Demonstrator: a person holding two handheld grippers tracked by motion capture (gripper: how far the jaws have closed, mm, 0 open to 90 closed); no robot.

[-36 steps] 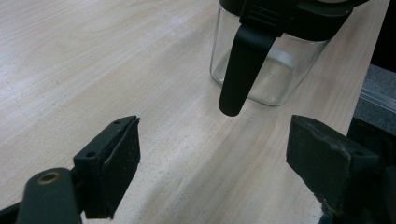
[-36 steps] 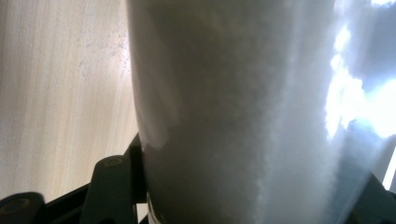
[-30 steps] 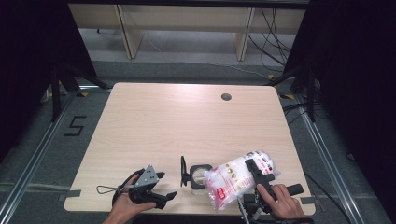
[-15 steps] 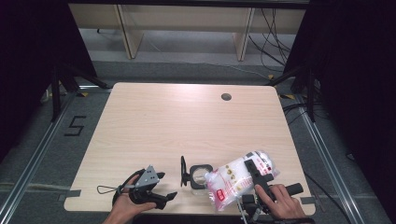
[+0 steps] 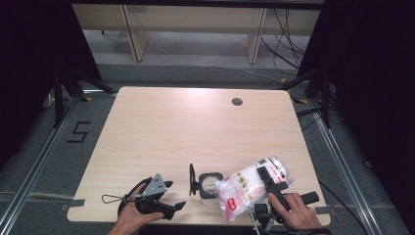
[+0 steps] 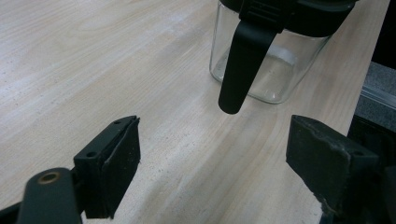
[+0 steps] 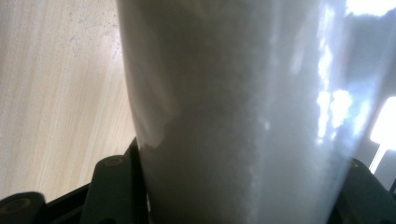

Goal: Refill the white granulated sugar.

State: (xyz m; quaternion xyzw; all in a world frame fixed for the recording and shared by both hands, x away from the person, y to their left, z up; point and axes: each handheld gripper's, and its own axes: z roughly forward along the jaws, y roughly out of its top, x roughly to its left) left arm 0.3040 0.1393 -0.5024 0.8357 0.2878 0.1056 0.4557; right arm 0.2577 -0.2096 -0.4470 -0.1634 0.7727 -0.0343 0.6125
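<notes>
Gripping the bag of white powder point(image 5: 252, 188) across its middle, your right gripper point(image 5: 268, 180) has its jaws partly closed, one pad on each side of the bag; in the right gripper view the bag point(image 7: 243, 112) stands between the two jaws and hides most of the table beyond. The bag lies tilted near the front edge of the wooden table point(image 5: 195, 132), its lower end touching or just over the glass jar point(image 5: 208, 185). That jar stands near the front edge too, between your two hands, with its black lid point(image 5: 193, 179) swung up on its left side. Your left gripper point(image 5: 169, 196) rests low over the table just left of the jar, jaws wide apart and holding nothing. In the left gripper view the jar point(image 6: 268, 60) stands ahead of the pads, its black clasp point(image 6: 240, 65) hanging down its near side.
</notes>
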